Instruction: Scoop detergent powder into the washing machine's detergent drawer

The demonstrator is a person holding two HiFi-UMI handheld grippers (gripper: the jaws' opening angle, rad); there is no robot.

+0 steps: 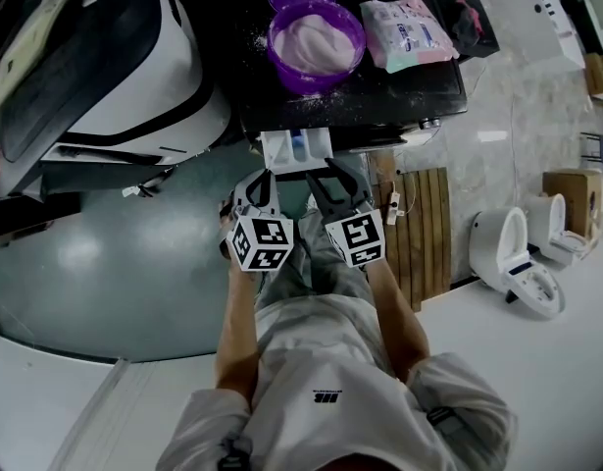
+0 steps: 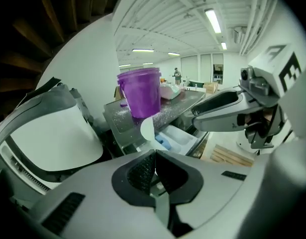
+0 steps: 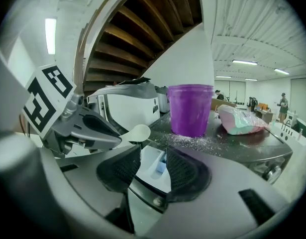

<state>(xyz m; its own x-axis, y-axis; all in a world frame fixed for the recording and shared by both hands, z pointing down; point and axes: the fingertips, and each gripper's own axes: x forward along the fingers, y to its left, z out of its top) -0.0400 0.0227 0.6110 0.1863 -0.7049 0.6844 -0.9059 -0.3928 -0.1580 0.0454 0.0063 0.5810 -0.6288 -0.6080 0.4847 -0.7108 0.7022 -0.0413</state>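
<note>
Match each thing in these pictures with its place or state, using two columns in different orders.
Things:
1. purple tub
2. white spoon
3. detergent drawer
4. pink-and-teal bag

Places or states:
A. pulled out, open
B. lying on the machine top, beside the tub
C. clamped in the left gripper
D. holding white powder

Pairs: 1-D, 2-C, 3-A, 4-B.

Tub (image 1: 326, 77): purple, open, upright on washer top (image 1: 399, 88); filled with white powder (image 1: 316, 42); loose grains scattered around it. Drawer (image 1: 277, 153): white, pulled open, blue insert inside. Scoop (image 2: 148, 128): white, handle clamped in left gripper (image 2: 154, 156), near drawer.
</note>
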